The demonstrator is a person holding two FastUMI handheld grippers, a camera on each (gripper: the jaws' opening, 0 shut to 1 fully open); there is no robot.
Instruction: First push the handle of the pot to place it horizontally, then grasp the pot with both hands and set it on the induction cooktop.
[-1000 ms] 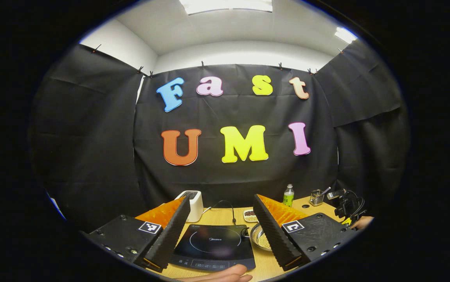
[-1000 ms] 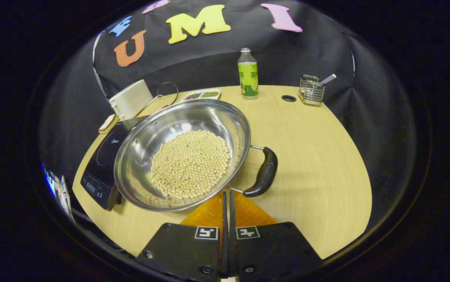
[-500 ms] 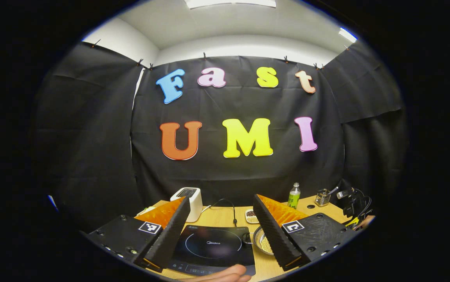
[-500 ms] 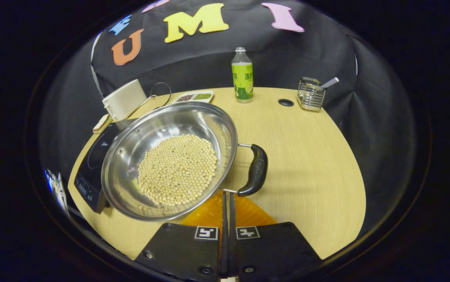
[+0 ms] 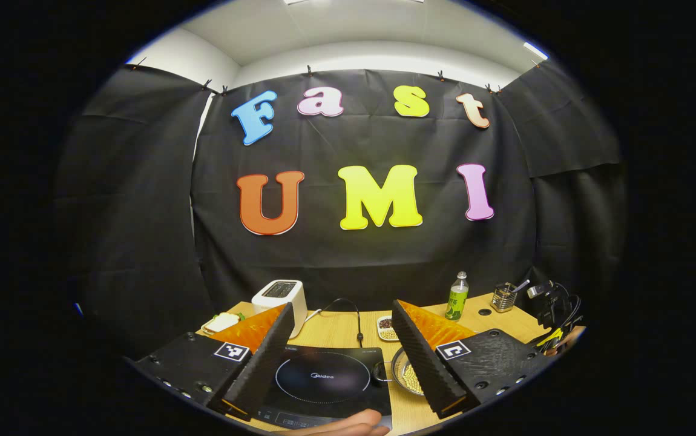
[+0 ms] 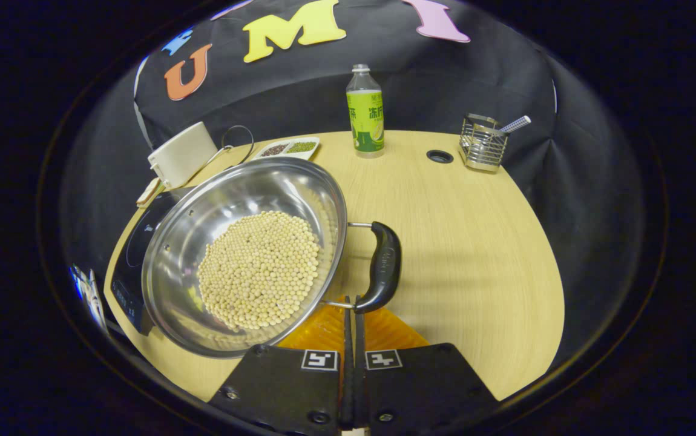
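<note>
Beyond the closed jaws, the induction cooktop (image 6: 133,260) is largely hidden by the steel pot (image 6: 245,254); its panel markings are illegible.

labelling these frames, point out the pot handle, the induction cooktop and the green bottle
pot handle (image 6: 382,266), right gripper view, middle of the black grip
induction cooktop (image 5: 324,376), left gripper view, centre of the glass top
green bottle (image 6: 366,115), right gripper view, on its label

The round polished steel pot (image 6: 245,254) gleams mirror-bright, its curved black plastic handle (image 6: 382,266) smooth and glossy. The pale wood-grain table (image 6: 463,242) looks matt. The flat black glass induction cooktop (image 5: 324,381) shines.
</note>
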